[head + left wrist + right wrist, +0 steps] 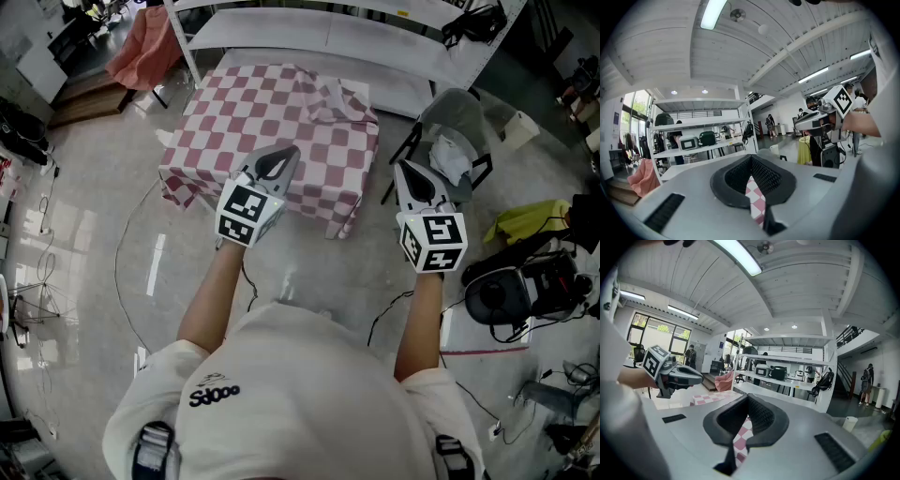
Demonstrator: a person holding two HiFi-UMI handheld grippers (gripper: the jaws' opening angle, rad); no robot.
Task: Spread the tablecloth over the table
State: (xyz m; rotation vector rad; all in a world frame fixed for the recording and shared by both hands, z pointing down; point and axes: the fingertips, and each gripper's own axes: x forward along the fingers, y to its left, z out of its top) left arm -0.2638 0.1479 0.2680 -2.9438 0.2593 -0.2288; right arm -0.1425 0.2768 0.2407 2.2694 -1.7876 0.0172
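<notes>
Holding both tongs shut and empty, I have my left gripper (287, 156) over the near edge of the checked tablecloth (281, 108), my right gripper (405, 172) off its right corner. The tablecloth lies spread, hanging down the near and left sides, roughly square, rumpled at its far right. A grey chair (459, 117) crowds that side; shelving (328, 33) stands behind

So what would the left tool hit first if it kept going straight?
Probably the checked tablecloth, which the left tool points toward. If it skims over that, the white shelves behind come next. Depth is hard to judge here.
</notes>
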